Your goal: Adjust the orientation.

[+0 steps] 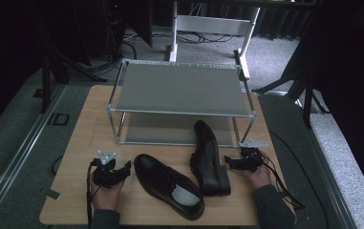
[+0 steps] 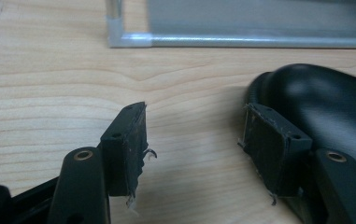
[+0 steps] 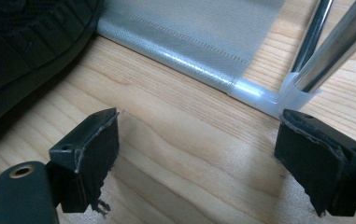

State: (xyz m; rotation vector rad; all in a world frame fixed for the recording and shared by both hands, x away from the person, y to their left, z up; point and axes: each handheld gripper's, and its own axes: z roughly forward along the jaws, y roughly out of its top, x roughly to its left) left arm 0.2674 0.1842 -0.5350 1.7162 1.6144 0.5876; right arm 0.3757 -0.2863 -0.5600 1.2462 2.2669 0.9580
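The left gripper (image 1: pixel 128 168) has its jaws spread wide with nothing between them, only bare wooden table (image 2: pixel 49 93). The right gripper (image 1: pixel 228 161) is likewise wide open and empty.

Just beside the left gripper's fingertips lies the left shoe (image 1: pixel 167 185), its rounded toe almost touching one pad (image 2: pixel 274 154). The right shoe (image 1: pixel 208 157) lies just beside the right gripper's tips. Beyond both grippers stands a two-tier metal shoe rack (image 1: pixel 179 88), whose corner post (image 3: pixel 316 32) rises just past the right fingers.

The left shoe runs diagonally, toe toward the left gripper. The right shoe's long axis points its toe at the rack's lower shelf.
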